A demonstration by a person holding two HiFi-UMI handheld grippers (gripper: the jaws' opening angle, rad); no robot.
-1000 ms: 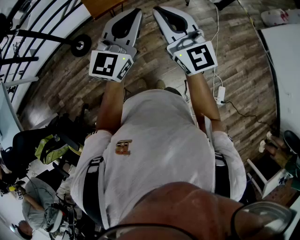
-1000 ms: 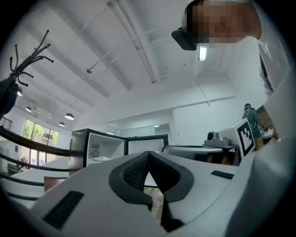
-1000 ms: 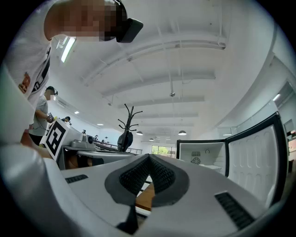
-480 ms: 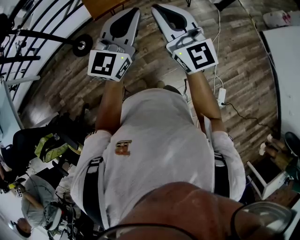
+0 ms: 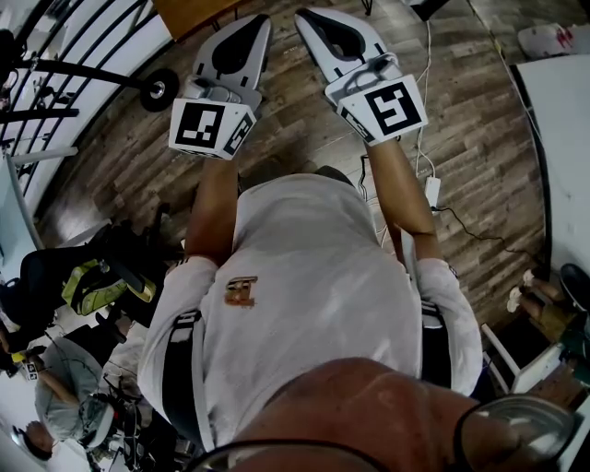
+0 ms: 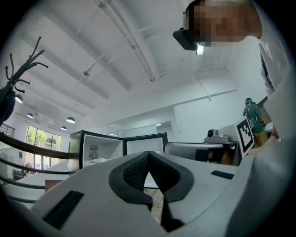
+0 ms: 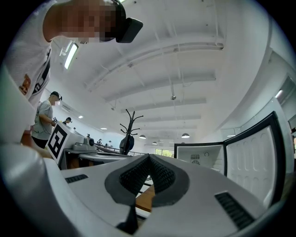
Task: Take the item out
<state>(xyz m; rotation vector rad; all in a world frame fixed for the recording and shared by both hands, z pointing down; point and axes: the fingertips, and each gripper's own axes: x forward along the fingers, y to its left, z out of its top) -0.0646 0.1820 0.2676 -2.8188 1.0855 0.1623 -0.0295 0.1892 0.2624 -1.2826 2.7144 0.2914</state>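
My left gripper [image 5: 262,20] and right gripper [image 5: 303,16] are held side by side in front of the person's chest, above the wooden floor. Both point forward, and each is shut with nothing between its jaws. In the left gripper view the left gripper [image 6: 148,153] has its pads meeting at the tip. Beyond it a small fridge [image 6: 98,149] stands with its door [image 6: 146,144] swung open. The right gripper [image 7: 149,157] is likewise closed, and the same fridge [image 7: 201,160] with its open door [image 7: 255,157] shows at that view's right. I cannot make out any item inside.
A wooden table edge [image 5: 197,13] lies just beyond the gripper tips. A coat stand [image 7: 127,131] rises behind. A white table [image 5: 564,120] is at the right, and a cable with a power strip [image 5: 431,190] lies on the floor. Other people stand further off.
Both grippers have drifted slightly forward, toward the top of the head view. Their jaws have stayed closed.
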